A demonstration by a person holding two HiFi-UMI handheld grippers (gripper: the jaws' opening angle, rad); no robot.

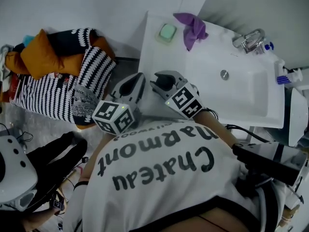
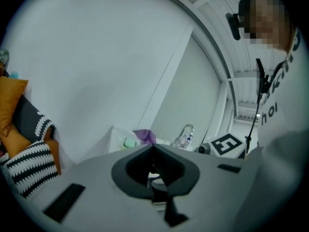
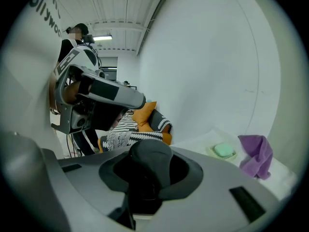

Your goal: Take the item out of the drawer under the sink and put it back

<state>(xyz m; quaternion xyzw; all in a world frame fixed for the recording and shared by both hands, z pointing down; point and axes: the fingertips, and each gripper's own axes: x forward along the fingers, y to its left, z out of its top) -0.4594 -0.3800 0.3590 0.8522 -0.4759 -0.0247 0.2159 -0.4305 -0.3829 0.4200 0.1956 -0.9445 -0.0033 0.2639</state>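
My right gripper hovers at the front left corner of the white sink, shut on a dark rounded item that fills the space between its jaws. Just to its left is my left gripper, its jaws meeting at the tips with nothing between them. Both point up and away from my body toward the sink counter. The drawer under the sink is hidden behind my chest and the basin in every view.
On the counter lie a green soap in a dish and a purple cloth; the chrome faucet is at the back. Striped and orange cushions are piled to the left. Another person in black crouches lower left.
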